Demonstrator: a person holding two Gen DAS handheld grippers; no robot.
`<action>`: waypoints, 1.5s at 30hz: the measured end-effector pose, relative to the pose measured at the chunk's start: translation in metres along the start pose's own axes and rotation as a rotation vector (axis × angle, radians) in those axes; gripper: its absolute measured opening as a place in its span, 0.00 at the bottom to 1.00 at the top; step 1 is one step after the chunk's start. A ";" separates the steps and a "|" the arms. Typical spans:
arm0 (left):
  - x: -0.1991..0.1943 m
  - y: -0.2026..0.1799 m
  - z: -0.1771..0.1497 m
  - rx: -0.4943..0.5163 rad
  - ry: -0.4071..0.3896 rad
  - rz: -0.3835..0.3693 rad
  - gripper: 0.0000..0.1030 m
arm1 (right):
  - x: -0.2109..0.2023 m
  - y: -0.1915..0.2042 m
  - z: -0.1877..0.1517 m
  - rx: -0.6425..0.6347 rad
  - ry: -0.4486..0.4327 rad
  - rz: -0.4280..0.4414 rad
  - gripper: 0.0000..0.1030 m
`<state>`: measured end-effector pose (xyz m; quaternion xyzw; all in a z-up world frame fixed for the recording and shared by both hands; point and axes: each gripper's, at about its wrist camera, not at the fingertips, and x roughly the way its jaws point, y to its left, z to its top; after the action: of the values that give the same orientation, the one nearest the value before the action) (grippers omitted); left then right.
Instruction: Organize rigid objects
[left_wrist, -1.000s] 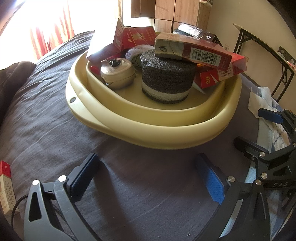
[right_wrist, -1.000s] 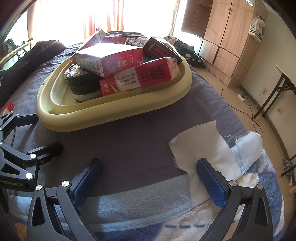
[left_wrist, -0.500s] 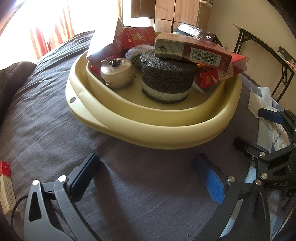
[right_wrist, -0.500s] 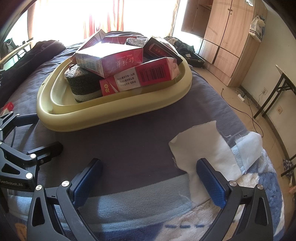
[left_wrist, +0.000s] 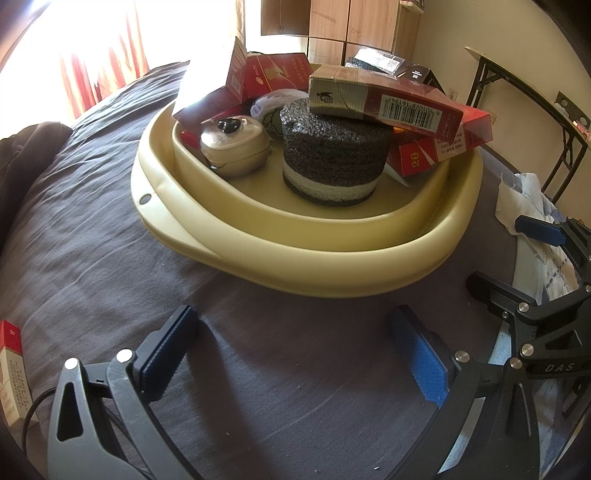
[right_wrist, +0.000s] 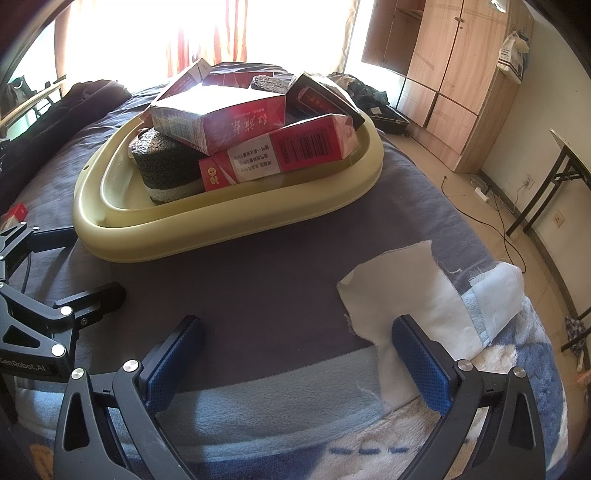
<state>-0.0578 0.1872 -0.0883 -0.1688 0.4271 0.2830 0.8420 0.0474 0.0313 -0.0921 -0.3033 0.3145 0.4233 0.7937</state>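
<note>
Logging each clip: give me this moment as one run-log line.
left gripper: jaws open, empty | right gripper: jaws open, empty | basin: piled with cartons, foam block | stray carton on bed

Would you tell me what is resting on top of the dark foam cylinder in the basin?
A red carton with a barcode lies across the foam cylinder, overhanging it. The cylinder's top face beneath is mostly covered.

The left gripper (left_wrist: 291, 350) and right gripper (right_wrist: 299, 354) are hovering side by side — both with jaws spread wide, gripping nothing, each showing in the other's view.
</note>
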 end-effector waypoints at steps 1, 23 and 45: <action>0.000 0.000 0.000 0.000 0.000 0.000 1.00 | 0.000 0.000 0.000 0.000 0.000 0.000 1.00; 0.000 0.000 0.000 0.000 0.000 0.000 1.00 | 0.000 0.000 0.000 0.000 0.000 0.000 1.00; -0.002 -0.001 -0.002 0.000 0.000 0.000 1.00 | -0.001 0.002 0.000 0.002 0.001 0.000 1.00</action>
<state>-0.0589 0.1848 -0.0878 -0.1688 0.4270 0.2832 0.8420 0.0454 0.0316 -0.0922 -0.3028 0.3152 0.4230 0.7937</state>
